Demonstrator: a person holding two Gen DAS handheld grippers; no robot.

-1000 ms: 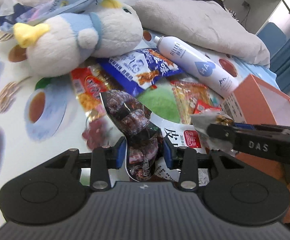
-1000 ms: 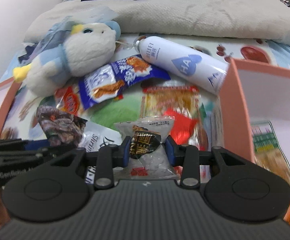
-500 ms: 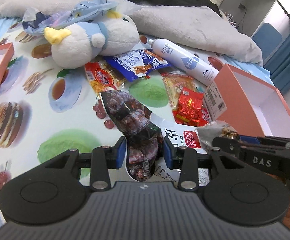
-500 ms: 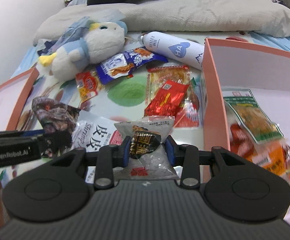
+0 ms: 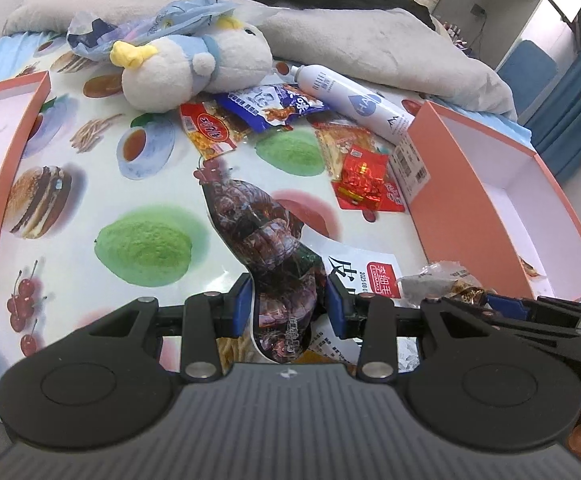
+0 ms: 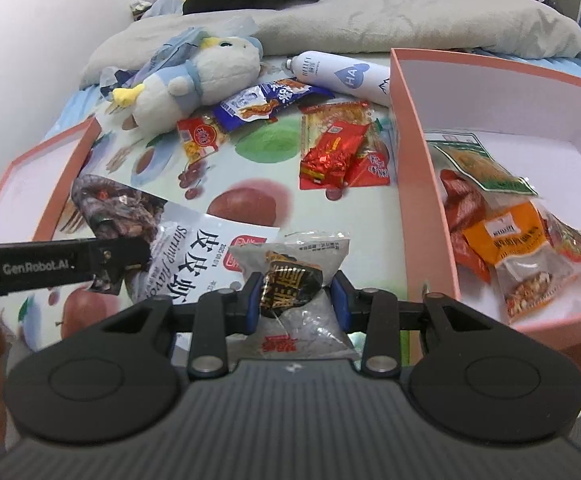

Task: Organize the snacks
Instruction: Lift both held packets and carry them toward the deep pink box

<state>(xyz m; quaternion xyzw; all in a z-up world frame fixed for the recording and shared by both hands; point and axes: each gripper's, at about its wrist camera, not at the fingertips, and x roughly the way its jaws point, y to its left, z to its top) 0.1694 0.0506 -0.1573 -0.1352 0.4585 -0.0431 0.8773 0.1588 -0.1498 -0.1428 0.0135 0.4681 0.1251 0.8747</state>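
Note:
My left gripper (image 5: 286, 304) is shut on a shrimp-flavour snack bag (image 5: 266, 240) with a dark printed end; the bag also shows in the right wrist view (image 6: 178, 248). My right gripper (image 6: 294, 296) is shut on a small clear packet with a black and gold sweet (image 6: 290, 276), held above the cloth; it also shows in the left wrist view (image 5: 438, 284). The pink box (image 6: 418, 184) on the right holds several snack packets (image 6: 502, 232). Loose on the cloth lie a red foil packet (image 6: 330, 152), a blue packet (image 6: 266, 104) and a red-and-yellow packet (image 6: 200, 138).
An empty pink lid (image 5: 6, 152) lies at the left. A plush bird (image 5: 194, 68) and a white spray bottle (image 5: 350, 100) lie at the back by a grey blanket (image 5: 370, 40). The cloth (image 5: 90, 184) is printed with food pictures.
Both grippers have drawn back and up from the snack pile with their packets held. The boxes on both sides have come into fuller view.

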